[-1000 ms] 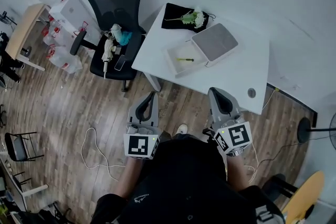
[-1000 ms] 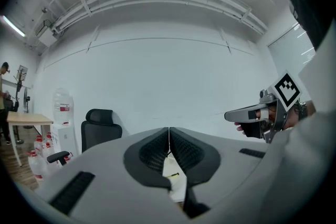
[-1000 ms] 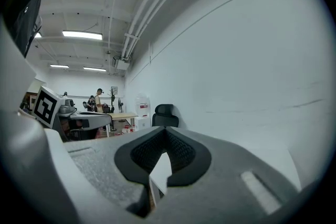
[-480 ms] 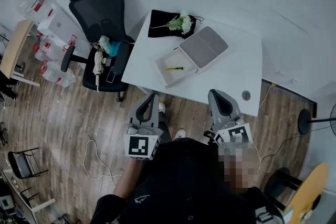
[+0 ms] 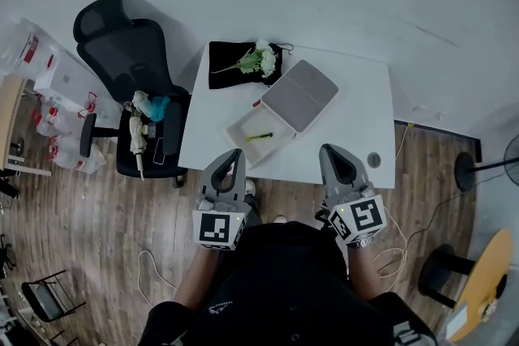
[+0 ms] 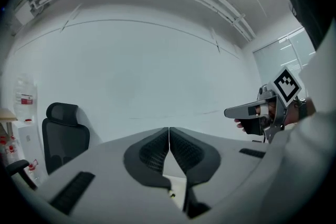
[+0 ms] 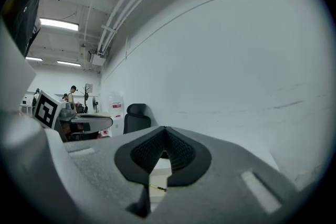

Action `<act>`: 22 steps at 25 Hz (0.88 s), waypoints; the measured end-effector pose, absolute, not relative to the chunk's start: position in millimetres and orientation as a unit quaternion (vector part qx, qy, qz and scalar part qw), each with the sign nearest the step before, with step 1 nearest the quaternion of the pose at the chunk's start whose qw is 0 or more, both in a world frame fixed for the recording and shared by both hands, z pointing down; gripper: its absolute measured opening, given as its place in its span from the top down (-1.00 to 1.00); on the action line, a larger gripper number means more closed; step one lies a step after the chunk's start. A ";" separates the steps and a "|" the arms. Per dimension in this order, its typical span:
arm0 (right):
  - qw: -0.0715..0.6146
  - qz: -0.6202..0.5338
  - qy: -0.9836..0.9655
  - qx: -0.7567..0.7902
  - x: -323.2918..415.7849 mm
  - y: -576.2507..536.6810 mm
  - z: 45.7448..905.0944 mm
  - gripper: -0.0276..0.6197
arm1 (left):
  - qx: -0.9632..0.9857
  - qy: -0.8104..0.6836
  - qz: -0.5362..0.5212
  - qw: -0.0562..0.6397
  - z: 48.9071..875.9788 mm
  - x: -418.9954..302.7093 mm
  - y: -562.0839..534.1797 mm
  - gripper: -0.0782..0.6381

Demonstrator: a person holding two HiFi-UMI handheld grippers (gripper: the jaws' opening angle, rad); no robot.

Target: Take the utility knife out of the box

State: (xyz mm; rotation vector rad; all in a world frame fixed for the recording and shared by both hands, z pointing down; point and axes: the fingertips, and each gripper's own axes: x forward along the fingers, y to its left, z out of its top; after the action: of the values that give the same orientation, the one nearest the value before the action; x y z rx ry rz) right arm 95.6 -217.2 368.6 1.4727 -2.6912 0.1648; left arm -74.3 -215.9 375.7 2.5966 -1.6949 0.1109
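Note:
On the white table [image 5: 357, 109] an open white box [image 5: 243, 124] holds a small yellow-green utility knife [image 5: 260, 136], and its grey lid [image 5: 300, 96] lies flipped back to the right. In the head view my left gripper [image 5: 229, 156] is at the table's near edge, just in front of the box, shut and empty. My right gripper [image 5: 333, 151] is level with it further right, also shut on nothing. Below the closed tips in each gripper view a bit of the knife [image 6: 172, 195] [image 7: 156, 188] shows. From the left gripper [image 6: 169, 128] the right one shows at the side.
A black cloth [image 5: 225, 73] with white flowers [image 5: 259, 58] lies at the table's far left corner. A black office chair [image 5: 130, 53] with clutter on its seat stands left of the table. A cable hole [image 5: 372, 160] is at the near right edge. A fan base [image 5: 466, 172] stands right.
Both grippers and the head have come closer to the table. The box now lies just beyond the left gripper's tips. Both grippers stayed shut.

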 end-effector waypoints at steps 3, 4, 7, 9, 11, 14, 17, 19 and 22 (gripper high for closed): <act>0.034 0.051 -0.870 0.489 83.8 -241.1 364.0 0.90 | 0.845 -0.533 0.033 0.024 378.7 -83.7 -246.1 0.76; 0.036 0.051 -0.868 0.492 79.5 -247.6 363.5 0.90 | 0.849 -0.527 0.034 0.025 380.8 -86.5 -255.1 0.76; 0.041 0.053 -0.863 0.501 69.2 -265.0 364.2 0.90 | 0.860 -0.508 0.041 0.026 381.7 -91.5 -280.9 0.76; 0.043 0.055 -0.858 0.509 64.9 -277.1 365.3 0.90 | 0.867 -0.495 0.045 0.028 383.1 -93.1 -298.9 0.76; 0.044 0.058 -0.851 0.521 61.6 -288.3 366.7 0.90 | 0.873 -0.483 0.052 0.032 390.6 -95.1 -315.0 0.76; 0.046 0.062 -0.839 0.538 58.2 -301.3 369.0 0.90 | 0.885 -0.461 0.063 0.035 401.9 -94.3 -334.7 0.76; 0.051 0.066 -0.828 0.554 55.5 -312.3 371.4 0.90 | 0.898 -0.433 0.070 0.036 413.3 -89.3 -351.3 0.76; 0.054 0.069 -0.821 0.564 53.8 -318.2 372.9 0.90 | 0.908 -0.410 0.082 0.038 424.3 -85.2 -360.7 0.76; 0.057 0.074 -0.810 0.579 51.3 -325.1 377.3 0.90 | 0.921 -0.369 0.114 0.041 448.2 -76.8 -369.8 0.76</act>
State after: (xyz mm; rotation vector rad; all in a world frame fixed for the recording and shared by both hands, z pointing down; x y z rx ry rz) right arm 51.3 -325.1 377.3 1.7557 -2.4553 0.2234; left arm -76.8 -369.8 448.2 2.8206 -1.1312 0.3485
